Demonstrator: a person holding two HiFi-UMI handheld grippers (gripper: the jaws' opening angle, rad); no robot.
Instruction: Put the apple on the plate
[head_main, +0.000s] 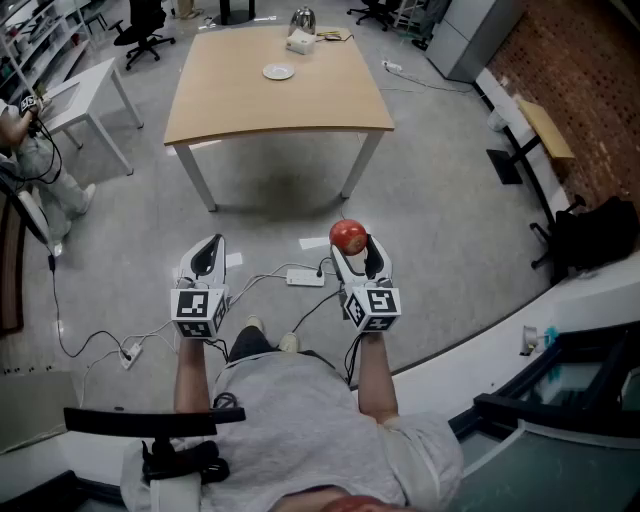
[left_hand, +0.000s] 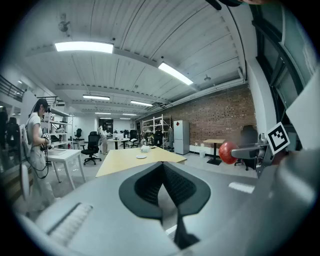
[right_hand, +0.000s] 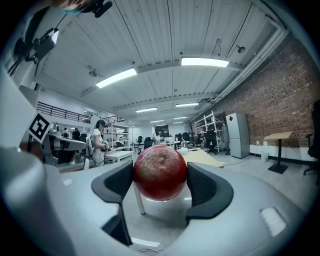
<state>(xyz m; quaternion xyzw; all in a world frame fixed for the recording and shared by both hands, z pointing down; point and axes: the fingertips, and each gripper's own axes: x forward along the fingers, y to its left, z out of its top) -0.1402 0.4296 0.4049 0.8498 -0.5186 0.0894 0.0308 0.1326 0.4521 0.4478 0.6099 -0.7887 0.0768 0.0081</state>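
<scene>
A red apple (head_main: 347, 236) sits between the jaws of my right gripper (head_main: 352, 250), held above the floor. In the right gripper view both pads press on the apple (right_hand: 160, 172), so the right gripper (right_hand: 160, 181) is shut on it. My left gripper (head_main: 205, 252) hangs beside it at the same height, empty. Its pads meet in the left gripper view, so the left gripper (left_hand: 162, 170) is shut, and the apple (left_hand: 227, 152) shows off to the right. A small white plate (head_main: 278, 71) lies on the wooden table (head_main: 230, 110) well ahead of both grippers, and this plate (left_hand: 141, 156) looks small and distant.
A silver kettle (head_main: 303, 20) and a white box (head_main: 298, 42) stand on the table's far side. A power strip (head_main: 305, 277) with cables lies on the floor under the grippers. A person (head_main: 30, 150) stands at the left by a white side table (head_main: 85, 90). A black bag (head_main: 595, 235) sits at the right.
</scene>
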